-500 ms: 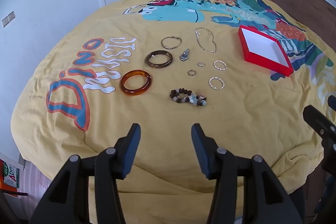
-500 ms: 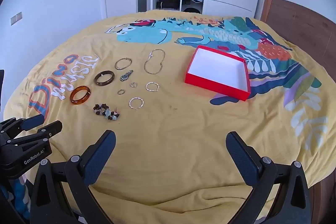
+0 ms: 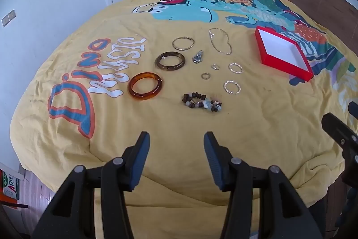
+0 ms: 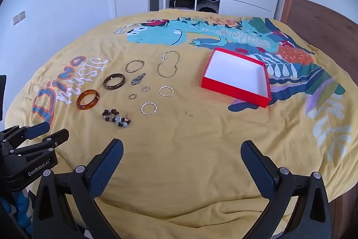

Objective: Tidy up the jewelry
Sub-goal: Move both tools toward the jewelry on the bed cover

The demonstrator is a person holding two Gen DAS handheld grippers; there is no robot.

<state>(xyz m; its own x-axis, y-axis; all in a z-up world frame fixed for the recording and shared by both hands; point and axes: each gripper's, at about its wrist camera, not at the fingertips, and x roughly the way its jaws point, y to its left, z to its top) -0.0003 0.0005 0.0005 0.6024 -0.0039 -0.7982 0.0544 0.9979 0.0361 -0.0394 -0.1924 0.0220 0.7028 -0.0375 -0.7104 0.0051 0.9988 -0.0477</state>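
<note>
The jewelry lies spread on the yellow bedspread (image 3: 246, 127): amber bangle (image 3: 145, 86), brown bangle (image 3: 170, 61), beaded bracelet (image 3: 202, 102), chain necklace (image 3: 220, 40). At two o'clock from them sits the red box (image 4: 237, 83), apart. Left gripper (image 3: 176, 147) and right gripper (image 4: 182, 153) hover at six o'clock, jaws parted, holding nothing

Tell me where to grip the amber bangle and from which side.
Grip the amber bangle across one stretch of its band, one finger inside the ring, one outside. It lies flat on the bedspread, so probably come from above; the left gripper is open and nearer.
</note>
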